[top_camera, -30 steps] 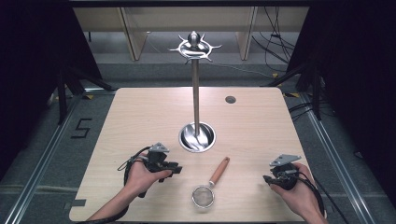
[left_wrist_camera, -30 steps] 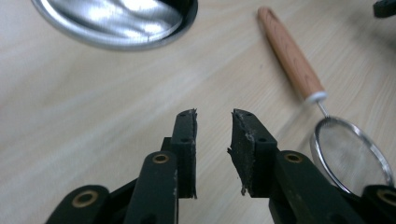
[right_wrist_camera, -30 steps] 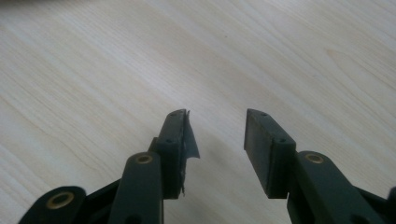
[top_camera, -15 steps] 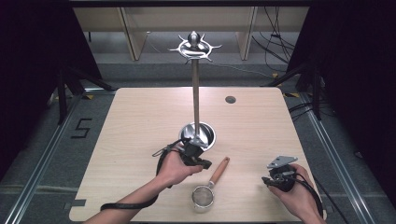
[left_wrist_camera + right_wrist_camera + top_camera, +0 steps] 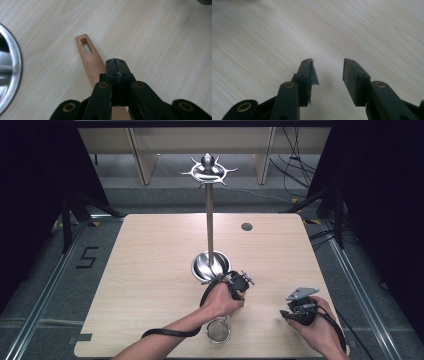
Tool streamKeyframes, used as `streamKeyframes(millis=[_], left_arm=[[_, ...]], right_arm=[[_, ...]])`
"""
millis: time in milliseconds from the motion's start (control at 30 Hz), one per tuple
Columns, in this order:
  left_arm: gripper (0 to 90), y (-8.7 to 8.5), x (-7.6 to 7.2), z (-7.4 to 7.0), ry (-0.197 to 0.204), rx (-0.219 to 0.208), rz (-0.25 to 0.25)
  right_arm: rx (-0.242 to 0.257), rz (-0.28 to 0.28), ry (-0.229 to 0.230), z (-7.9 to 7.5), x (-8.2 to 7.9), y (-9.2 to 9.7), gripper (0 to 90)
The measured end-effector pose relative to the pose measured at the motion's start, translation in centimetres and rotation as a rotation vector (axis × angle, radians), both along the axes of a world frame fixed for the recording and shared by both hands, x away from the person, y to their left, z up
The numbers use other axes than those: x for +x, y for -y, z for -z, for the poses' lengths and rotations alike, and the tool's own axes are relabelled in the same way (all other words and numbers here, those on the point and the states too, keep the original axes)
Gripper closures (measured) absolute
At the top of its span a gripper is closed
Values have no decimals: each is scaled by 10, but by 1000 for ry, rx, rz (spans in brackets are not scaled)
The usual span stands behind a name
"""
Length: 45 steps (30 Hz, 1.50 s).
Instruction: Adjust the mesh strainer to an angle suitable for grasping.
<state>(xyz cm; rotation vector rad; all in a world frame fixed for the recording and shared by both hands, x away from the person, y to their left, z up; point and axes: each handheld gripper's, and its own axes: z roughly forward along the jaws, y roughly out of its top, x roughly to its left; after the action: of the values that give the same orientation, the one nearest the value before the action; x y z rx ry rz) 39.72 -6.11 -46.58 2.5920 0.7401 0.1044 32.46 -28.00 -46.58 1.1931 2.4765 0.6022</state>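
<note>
Wooden-handled round metal strainer [image 5: 218, 330] is lying near the table's [image 5: 150, 270] front edge. I'm hovering my left gripper [image 5: 116, 65], jaws pressed together, over its slotted handle [image 5: 88, 53]; my right gripper [image 5: 328, 68] is gaping above bare wood.

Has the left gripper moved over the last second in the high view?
Yes. The left gripper has travelled right, from the table's left-front area to just front-right of the steel stand base, above the strainer's wooden handle.
</note>
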Motion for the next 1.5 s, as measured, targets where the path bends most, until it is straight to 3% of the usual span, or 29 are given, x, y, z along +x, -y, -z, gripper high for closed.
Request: streamKeyframes(millis=[100, 233, 267, 467, 567, 633, 733, 833, 867, 1100, 1133, 1267, 1367, 1400, 1467, 1500], left_arm=[[893, 5, 2, 2, 7, 15, 15], [893, 10, 6, 3, 15, 27, 16], [894, 10, 7, 4, 14, 48, 9], [894, 10, 12, 11, 6, 34, -41], [894, 7, 14, 14, 4, 56, -45], [894, 3, 13, 15, -15, 58, -78], [894, -6, 19, 14, -1, 67, -96], [893, -9, 22, 14, -5, 72, -111], [893, -12, 24, 14, -5, 73, -136], [893, -14, 30, 16, 7, 85, -183], [893, -17, 33, 15, -3, 104, -194], [893, -25, 36, 14, -9, 113, -224], [892, -29, 37, 14, -8, 128, -227], [892, -31, 36, 14, -1, 118, -240], [892, -31, 36, 14, 0, 123, -231], [891, -30, 35, 14, -2, 122, -224]], right_arm=[[-3, -13, 11, 1, 1, 1, 606], [2, -13, -12, 2, 2, 3, 610], [4, -13, -18, 2, 1, 2, 610], [9, -11, -15, 2, 1, 2, 611], [15, -1, -20, 2, 1, 3, 611], [17, 7, -10, 3, 1, 3, 611], [-2, -26, -12, 3, 2, 3, 612], [13, -5, -21, 3, 2, 1, 611], [2, -32, -8, 4, 3, 2, 611], [2, -34, -9, 4, 3, 2, 607], [4, -33, -6, 4, 3, 2, 608], [2, -30, -14, 4, 2, 2, 607], [-1, -34, -12, 5, 2, 1, 607], [8, -13, -36, 4, 0, -1, 605], [-7, -50, -9, 5, 3, 1, 604], [-1, -40, -16, 5, 3, 0, 603]])
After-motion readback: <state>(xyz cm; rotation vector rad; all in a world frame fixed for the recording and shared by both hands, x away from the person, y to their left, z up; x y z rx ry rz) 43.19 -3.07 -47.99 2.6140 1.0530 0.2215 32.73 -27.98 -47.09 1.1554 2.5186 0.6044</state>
